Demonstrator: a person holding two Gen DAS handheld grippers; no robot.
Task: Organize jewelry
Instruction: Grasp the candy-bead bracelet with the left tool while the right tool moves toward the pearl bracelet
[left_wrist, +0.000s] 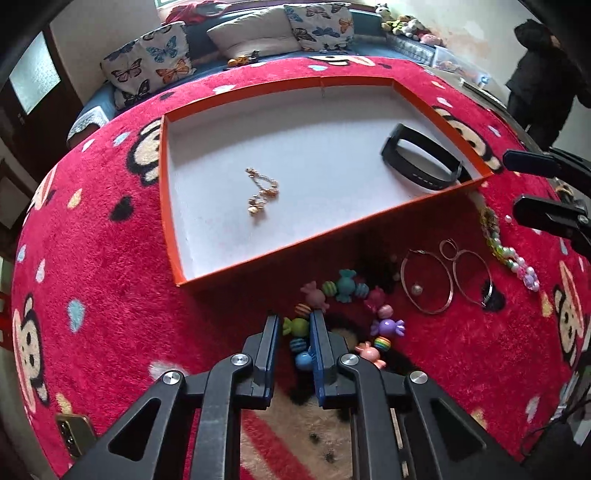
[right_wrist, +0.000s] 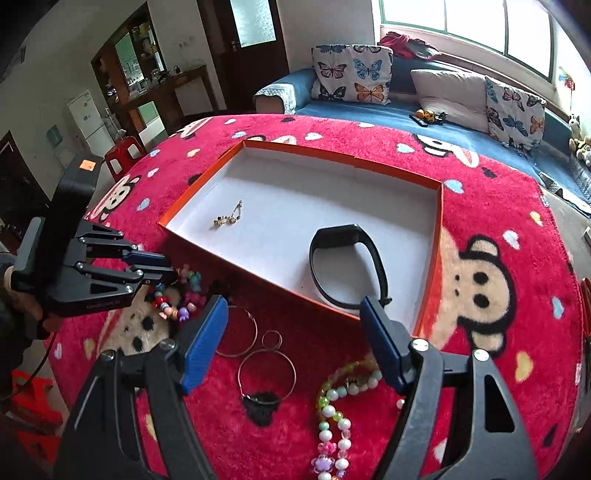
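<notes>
Left gripper is clamped on the candy-bead bracelet, pads pinching beads at its near end, on the red rug just outside the tray's near wall. Right gripper hangs with jaws wide apart and nothing between them, above the hoops near the same wall. In the tray: gold chain toward the left side, black band in the right near corner. Pearl strand lies on the rug beside the hoops.
</notes>
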